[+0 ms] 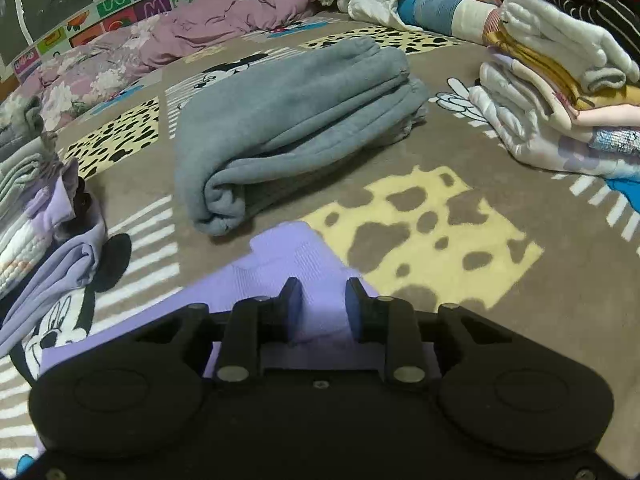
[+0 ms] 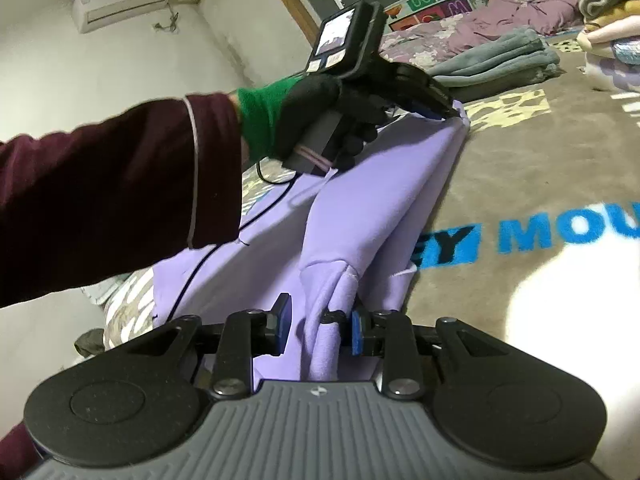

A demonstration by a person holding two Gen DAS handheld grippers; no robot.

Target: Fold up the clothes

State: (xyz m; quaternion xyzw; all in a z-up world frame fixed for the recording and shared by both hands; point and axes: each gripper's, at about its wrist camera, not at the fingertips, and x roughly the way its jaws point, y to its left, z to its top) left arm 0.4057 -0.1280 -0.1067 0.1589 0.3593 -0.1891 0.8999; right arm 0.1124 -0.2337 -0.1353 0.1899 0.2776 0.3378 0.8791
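A lilac garment (image 1: pixel 296 256) lies on the patterned play mat (image 1: pixel 500 184) just under my left gripper (image 1: pixel 324 304). Its fingers stand apart, with flat lilac cloth showing in the gap and no pad pressing on it. In the right wrist view the lilac garment (image 2: pixel 380 200) stretches from my right gripper (image 2: pixel 320 326) up to the left gripper (image 2: pixel 446 110), whose tips sit at the far corner. A thick fold of the cloth is pinched between the right gripper's blue pads. A gloved hand (image 2: pixel 320 96) with a dark red sleeve holds the left gripper.
A folded grey garment (image 1: pixel 296 120) lies in the middle of the mat beyond the lilac one. A stack of folded clothes (image 1: pixel 560 92) stands at the right, and another pile (image 1: pixel 24 200) at the left. A pink quilt (image 1: pixel 180 28) lies along the far edge.
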